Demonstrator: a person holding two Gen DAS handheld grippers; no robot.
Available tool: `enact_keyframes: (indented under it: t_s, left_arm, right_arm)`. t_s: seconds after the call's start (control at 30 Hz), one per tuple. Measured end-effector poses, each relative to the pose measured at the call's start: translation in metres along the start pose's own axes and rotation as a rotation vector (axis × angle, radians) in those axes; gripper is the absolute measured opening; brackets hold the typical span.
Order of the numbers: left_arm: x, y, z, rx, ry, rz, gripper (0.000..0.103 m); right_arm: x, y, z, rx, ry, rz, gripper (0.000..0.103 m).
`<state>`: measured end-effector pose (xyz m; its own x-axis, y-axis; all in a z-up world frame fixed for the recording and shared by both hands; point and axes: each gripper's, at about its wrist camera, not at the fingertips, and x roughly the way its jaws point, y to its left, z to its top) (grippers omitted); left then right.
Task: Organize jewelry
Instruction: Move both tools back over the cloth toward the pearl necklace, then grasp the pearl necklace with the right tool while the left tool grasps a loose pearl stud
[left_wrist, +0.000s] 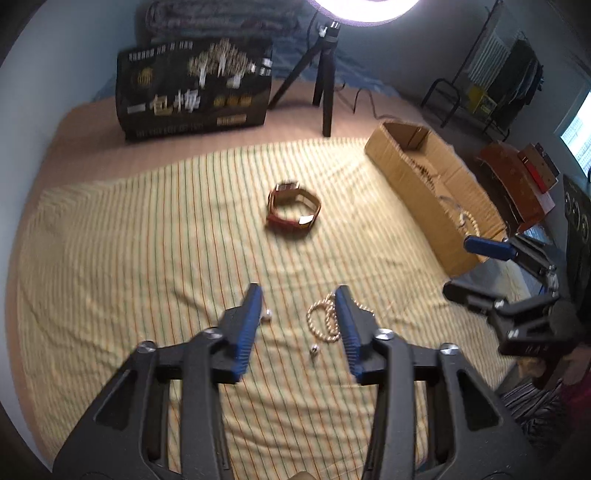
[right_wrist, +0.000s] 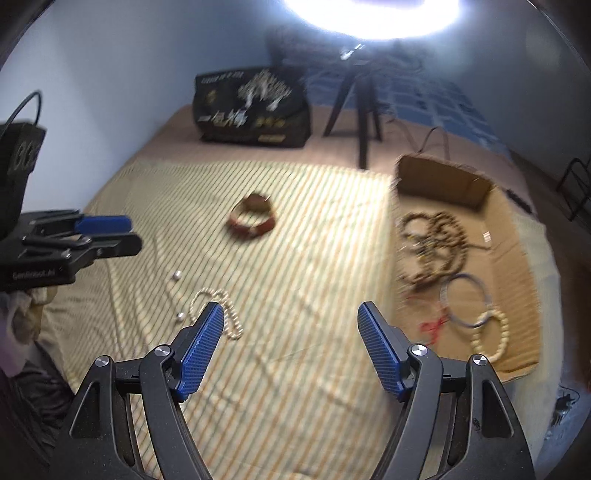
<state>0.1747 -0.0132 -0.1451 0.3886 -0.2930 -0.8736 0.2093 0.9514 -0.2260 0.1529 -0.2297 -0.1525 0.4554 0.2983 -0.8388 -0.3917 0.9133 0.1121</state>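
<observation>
On the yellow striped cloth (left_wrist: 147, 240), your left gripper (left_wrist: 298, 295) hovers low with jaws wide over the cream bead strand (left_wrist: 325, 321), your right gripper (right_wrist: 291, 314) gapes empty beside the shallow cardboard tray (right_wrist: 517, 236), with bare cloth around the red-brown leather band (left_wrist: 293, 210).

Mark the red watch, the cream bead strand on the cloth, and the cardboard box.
red watch (left_wrist: 293, 210), left wrist view, on the strap loop.
cream bead strand (left_wrist: 322, 318), left wrist view, on the beads.
cardboard box (right_wrist: 515, 254), right wrist view, on bare floor.
</observation>
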Motion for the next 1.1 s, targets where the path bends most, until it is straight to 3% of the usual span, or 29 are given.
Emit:
enact_keyframes:
  t_s: [0.3,0.53,0.67,1.1]
  left_arm:
    - [0.025,0.006,-0.009,-0.013,0.063,0.006,0.028]
    - [0.043,0.010,-0.010,-0.011,0.099,0.016,0.027]
    - [0.051,0.012,-0.009,-0.003,0.112,0.023,0.022]
    - [0.074,0.005,-0.011,0.059,0.146,0.079,0.022]
  right_arm:
    - [0.050,0.036,-0.017,-0.120,0.097,0.035,0.075]
    - [0.073,0.035,-0.008,-0.039,0.143,0.102,0.075]
    - [0.082,0.040,-0.002,-0.048,0.155,0.088,0.074]
    - [0.106,0.052,0.007,-0.074,0.179,0.058,0.074]
